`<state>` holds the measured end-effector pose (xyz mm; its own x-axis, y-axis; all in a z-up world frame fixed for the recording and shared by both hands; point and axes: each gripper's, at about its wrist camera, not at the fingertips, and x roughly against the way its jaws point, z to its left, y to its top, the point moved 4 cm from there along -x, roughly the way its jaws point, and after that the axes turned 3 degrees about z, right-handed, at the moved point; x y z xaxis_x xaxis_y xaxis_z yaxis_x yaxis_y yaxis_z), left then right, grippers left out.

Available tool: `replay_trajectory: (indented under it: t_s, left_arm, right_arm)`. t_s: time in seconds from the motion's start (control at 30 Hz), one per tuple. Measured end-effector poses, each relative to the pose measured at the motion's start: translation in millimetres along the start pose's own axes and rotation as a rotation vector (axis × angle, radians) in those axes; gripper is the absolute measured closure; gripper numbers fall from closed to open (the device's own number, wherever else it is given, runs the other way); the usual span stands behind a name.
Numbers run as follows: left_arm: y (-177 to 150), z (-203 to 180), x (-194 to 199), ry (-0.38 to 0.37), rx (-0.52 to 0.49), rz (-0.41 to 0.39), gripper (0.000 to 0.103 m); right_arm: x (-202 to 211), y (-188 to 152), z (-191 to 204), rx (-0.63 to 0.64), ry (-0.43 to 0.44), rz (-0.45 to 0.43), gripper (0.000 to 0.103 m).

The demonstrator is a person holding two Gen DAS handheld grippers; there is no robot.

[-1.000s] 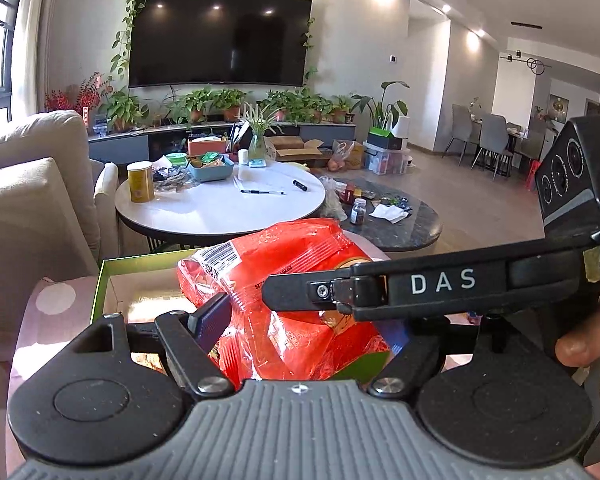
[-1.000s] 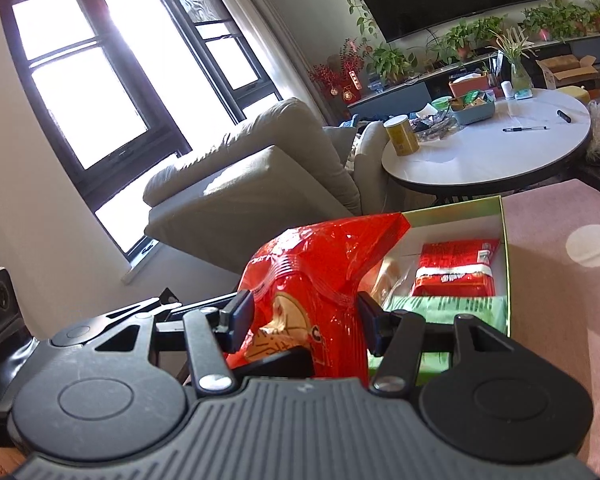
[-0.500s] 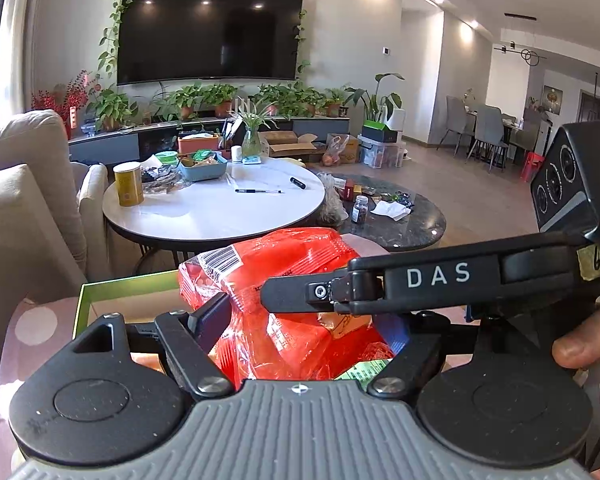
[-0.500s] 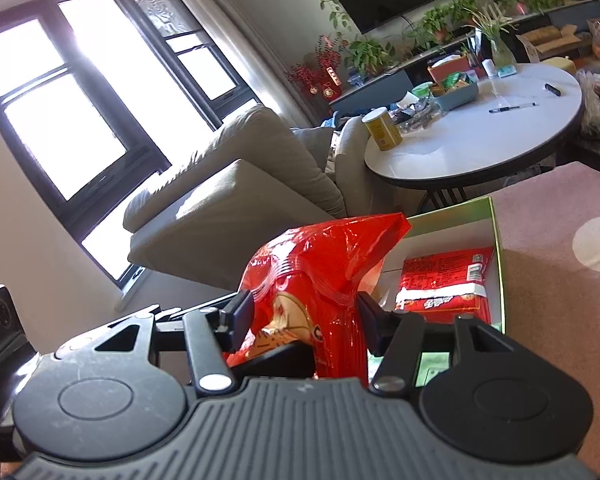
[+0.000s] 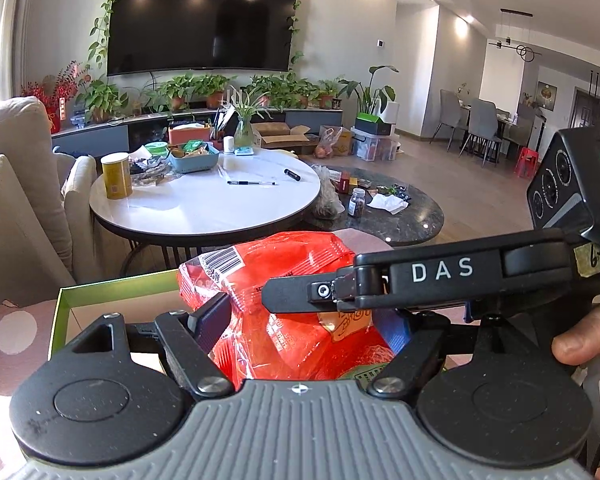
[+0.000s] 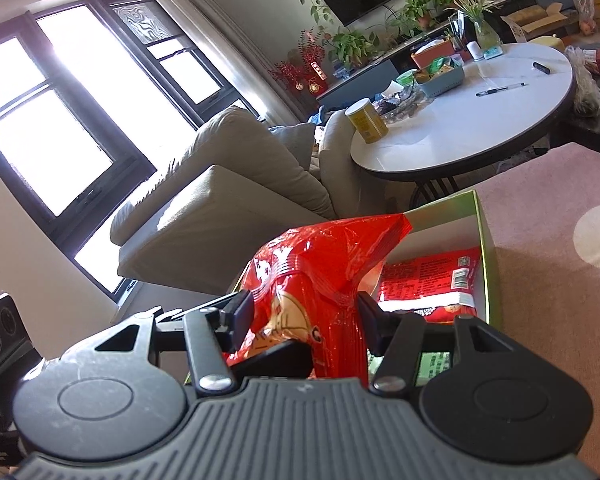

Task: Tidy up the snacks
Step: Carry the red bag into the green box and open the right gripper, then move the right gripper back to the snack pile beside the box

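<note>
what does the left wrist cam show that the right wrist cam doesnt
Only the left wrist view shows the dining chairs, the dark low table, the right gripper from the side and a hand. Only the right wrist view shows the window and the red packet lying inside the green box. Both show the red snack bag between that camera's own fingers, the white round table, the yellow can and the sofa.

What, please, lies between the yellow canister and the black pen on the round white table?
A blue basket of snacks and some crinkled wrappers lie between the yellow canister and the pen; the left wrist view shows it best.
</note>
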<state>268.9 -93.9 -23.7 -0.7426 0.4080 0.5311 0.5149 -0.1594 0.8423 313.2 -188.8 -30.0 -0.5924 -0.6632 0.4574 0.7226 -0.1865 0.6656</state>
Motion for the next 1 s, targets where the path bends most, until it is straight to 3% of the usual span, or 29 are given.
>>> replay_trajectory:
  t_s: [0.23,0.3,0.4,1.0]
  left_arm:
    - [0.5,5.3,-11.6,0.011,-0.01,0.012,0.027]
    - [-3.0,8.5,-16.4,0.045,-0.024,0.019,0.027]
    - [-11.7,18.0,-18.6,0.089,0.006,0.043,0.027]
    - [-32.8,24.4,37.8,0.136,0.045,0.0,0.019]
  right_arm:
    - [-8.9,0.6,-6.8,-0.012,-0.019,0.011,0.042]
    - [-14.3,0.3,-9.7,0.004,-0.038,0.015,0.041]
    - [-19.5,-2.2,-21.1,-0.003,-0.121,0.014,0.029]
    - [28.8,-18.5,-9.7,0.077,-0.09,-0.024,0.028]
